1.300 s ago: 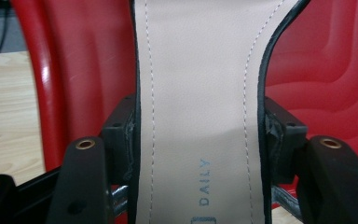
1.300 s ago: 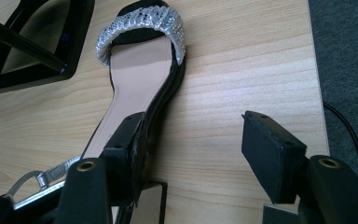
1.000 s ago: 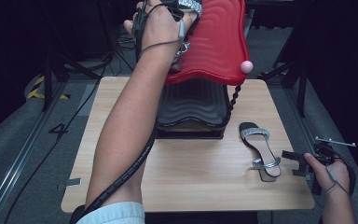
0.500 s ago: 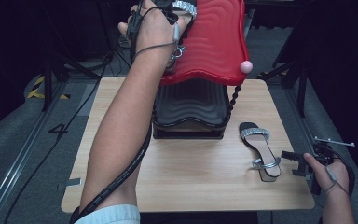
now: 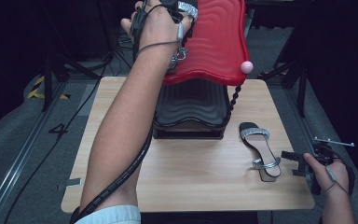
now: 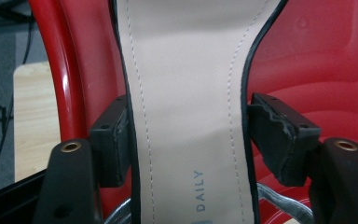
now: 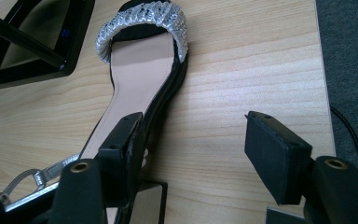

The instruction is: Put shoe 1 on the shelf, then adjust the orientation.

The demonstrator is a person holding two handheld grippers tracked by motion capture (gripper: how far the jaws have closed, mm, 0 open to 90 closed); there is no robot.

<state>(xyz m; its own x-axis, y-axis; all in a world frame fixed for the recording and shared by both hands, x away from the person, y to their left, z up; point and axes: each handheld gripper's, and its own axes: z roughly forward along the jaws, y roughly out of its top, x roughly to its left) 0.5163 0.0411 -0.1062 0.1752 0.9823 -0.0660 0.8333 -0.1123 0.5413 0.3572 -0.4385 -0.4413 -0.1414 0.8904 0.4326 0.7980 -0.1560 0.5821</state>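
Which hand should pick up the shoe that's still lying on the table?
Probably the right. The right hand-held gripper is open beside the sandal on the table, while the left hand-held gripper is shut on the other sandal.

Table brightly lit; dark surroundings; close views slightly soft

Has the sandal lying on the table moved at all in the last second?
No. The sandal on the table sits at the same spot by the table's right edge, just right of the black box, as before. The right gripper hovers beside it, jaws open.
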